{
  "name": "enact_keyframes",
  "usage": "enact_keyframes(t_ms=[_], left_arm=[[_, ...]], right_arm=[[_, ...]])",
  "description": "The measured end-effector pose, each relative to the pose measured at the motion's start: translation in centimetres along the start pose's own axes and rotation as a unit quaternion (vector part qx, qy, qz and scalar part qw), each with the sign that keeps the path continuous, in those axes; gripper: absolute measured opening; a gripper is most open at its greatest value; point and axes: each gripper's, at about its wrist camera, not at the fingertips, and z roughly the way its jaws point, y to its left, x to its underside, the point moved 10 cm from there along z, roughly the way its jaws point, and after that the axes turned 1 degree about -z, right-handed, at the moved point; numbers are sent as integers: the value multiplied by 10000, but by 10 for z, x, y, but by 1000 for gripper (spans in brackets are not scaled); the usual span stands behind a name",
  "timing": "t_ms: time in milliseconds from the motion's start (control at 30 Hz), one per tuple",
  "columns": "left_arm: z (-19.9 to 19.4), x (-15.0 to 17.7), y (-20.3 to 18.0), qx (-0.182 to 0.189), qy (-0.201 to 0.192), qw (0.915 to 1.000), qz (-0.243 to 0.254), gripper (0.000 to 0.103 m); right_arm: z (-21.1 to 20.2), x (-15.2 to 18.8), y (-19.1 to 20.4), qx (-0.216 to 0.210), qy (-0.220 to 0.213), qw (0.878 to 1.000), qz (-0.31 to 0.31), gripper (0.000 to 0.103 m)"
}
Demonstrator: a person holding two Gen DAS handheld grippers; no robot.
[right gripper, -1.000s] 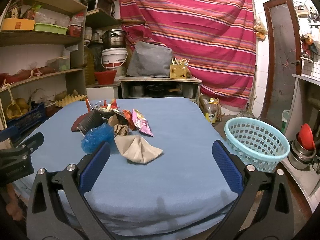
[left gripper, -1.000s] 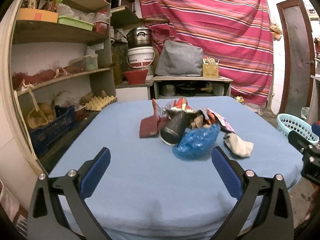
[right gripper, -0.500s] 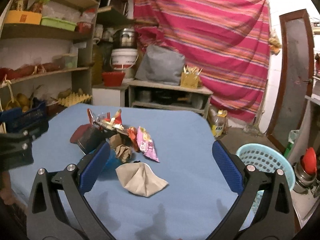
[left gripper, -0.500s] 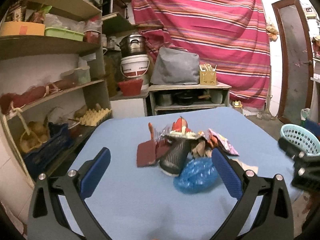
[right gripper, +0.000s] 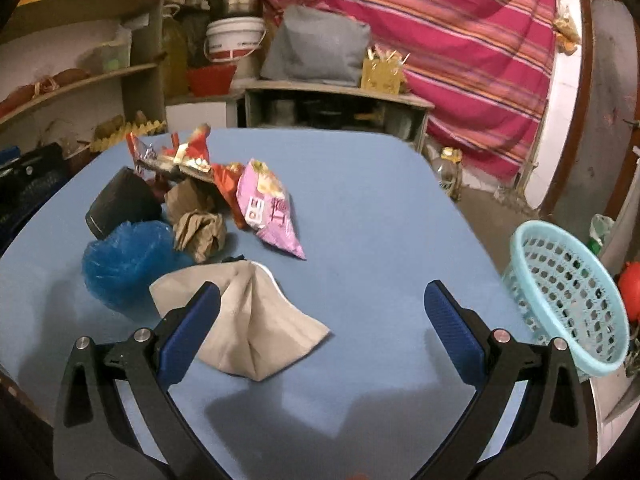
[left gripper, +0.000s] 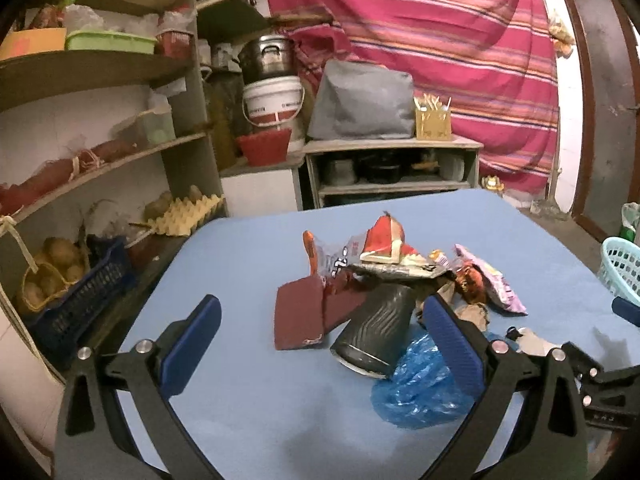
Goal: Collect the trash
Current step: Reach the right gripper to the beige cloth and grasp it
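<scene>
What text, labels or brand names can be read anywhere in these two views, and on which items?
None can be read with confidence.
Pink snack packet: printed label panel, too blurred to read.
Silver wrapper: dark lettering, illegible.
White bucket: a line of small print, too small to read.
Red wrapper: graphics only, no clear words.

Both tools [left gripper: 320, 344] [right gripper: 320, 328] have moved closer to the trash pile [left gripper: 384, 304].
</scene>
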Motion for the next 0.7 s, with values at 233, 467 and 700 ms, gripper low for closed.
enact_keyframes(t_ms=[233,467,700], left_arm=[[27,4,10,126,339,9993,-134,99],[32,13,20,193,511,9984,-176,99],[35,19,3,314,590,9978,16,99]], right_arm=[[22,4,25,-121,259,9992,-267,99],[40,19,42,-691,806,9943,-101,72],[26,12,47,-1263,742,9891,-143,18]])
